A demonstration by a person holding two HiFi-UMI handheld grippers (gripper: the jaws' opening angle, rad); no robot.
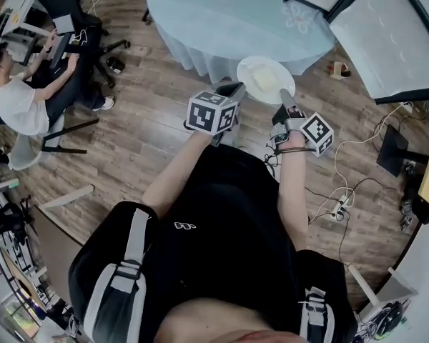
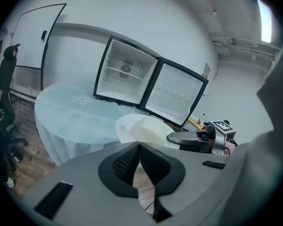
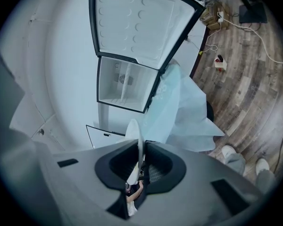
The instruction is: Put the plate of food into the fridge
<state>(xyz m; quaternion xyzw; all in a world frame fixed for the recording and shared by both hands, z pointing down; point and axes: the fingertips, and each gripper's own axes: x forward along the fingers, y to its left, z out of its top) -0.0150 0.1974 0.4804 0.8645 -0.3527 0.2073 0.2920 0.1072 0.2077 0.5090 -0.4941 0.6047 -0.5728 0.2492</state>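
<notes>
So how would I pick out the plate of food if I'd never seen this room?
Find the round table under its pale blue cloth. At its near edge, the right gripper is clamped on the rim of a white plate, holding it in the air. It is the only dish in sight, round, with a pale block of food on it.
</notes>
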